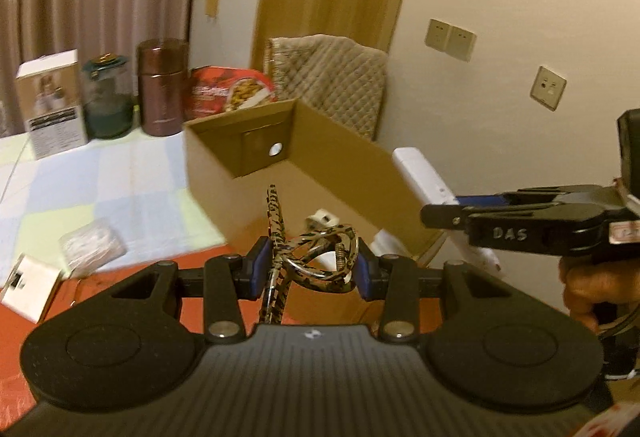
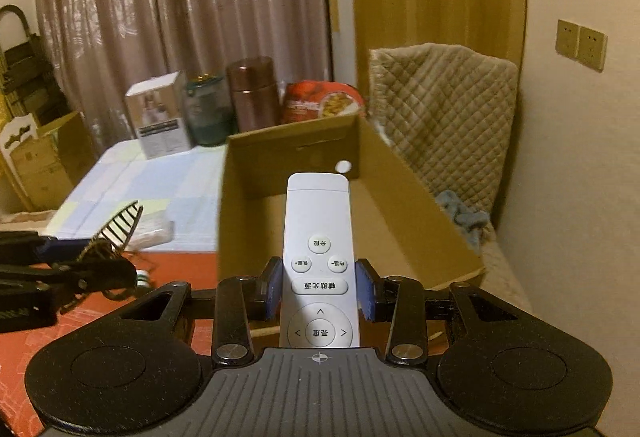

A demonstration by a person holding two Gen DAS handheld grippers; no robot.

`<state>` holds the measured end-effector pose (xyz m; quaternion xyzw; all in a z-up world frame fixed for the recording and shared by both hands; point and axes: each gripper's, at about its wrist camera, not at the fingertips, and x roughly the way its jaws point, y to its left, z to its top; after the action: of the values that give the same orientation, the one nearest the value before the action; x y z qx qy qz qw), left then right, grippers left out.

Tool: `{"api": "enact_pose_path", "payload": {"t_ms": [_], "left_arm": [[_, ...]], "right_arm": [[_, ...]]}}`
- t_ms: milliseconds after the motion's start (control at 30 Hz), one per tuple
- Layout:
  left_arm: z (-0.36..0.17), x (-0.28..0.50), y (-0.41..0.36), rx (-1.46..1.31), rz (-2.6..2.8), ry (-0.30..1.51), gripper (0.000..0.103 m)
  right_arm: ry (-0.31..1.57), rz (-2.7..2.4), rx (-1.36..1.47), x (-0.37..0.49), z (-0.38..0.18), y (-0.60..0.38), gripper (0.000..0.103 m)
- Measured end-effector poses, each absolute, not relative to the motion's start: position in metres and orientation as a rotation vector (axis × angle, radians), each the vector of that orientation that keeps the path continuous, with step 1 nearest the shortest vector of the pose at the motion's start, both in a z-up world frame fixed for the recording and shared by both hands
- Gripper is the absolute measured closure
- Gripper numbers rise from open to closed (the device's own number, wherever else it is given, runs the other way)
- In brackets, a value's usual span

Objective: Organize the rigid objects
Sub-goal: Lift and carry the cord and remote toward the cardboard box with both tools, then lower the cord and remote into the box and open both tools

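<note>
Left tool (image 1: pixel 310 267) clamps hair clip (image 1: pixel 320 257); right tool (image 2: pixel 320 289) clamps remote (image 2: pixel 319 257).

Black claw (image 1: pixel 310 267) frame, blue pads (image 1: pixel 261 269), silver screws, white "DAS" lettering on right claw (image 1: pixel 440 215)

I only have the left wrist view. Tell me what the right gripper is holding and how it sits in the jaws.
Observer: The right gripper is shut on a white remote. The pads press its long sides and the buttons face up.
Operator: Say where its tip points.
Observer: It points over the open cardboard box, toward the far wall with the round hole.
Operator: Report anything beyond the box's right wall.
Observer: A blue-grey cloth lies there, beside the quilted cushion.
</note>
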<state>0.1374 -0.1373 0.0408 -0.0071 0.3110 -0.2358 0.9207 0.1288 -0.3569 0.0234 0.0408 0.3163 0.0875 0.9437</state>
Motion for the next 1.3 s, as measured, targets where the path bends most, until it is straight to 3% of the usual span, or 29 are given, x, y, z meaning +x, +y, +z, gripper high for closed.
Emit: {"api": "enact_pose_path", "payload": {"t_ms": [733,1300], "left_arm": [[0.041,0.265,-0.200,0.036,-0.499,0.698,0.066],[0.005,0.295,-0.209,0.105,-0.476,0.773,0.066]], "right_arm": [[0.741,0.159,0.078,0.223,-0.004,-0.398,0.068],[0.782,0.156,0.079,0.245,-0.023,-0.395,0.068]]}}
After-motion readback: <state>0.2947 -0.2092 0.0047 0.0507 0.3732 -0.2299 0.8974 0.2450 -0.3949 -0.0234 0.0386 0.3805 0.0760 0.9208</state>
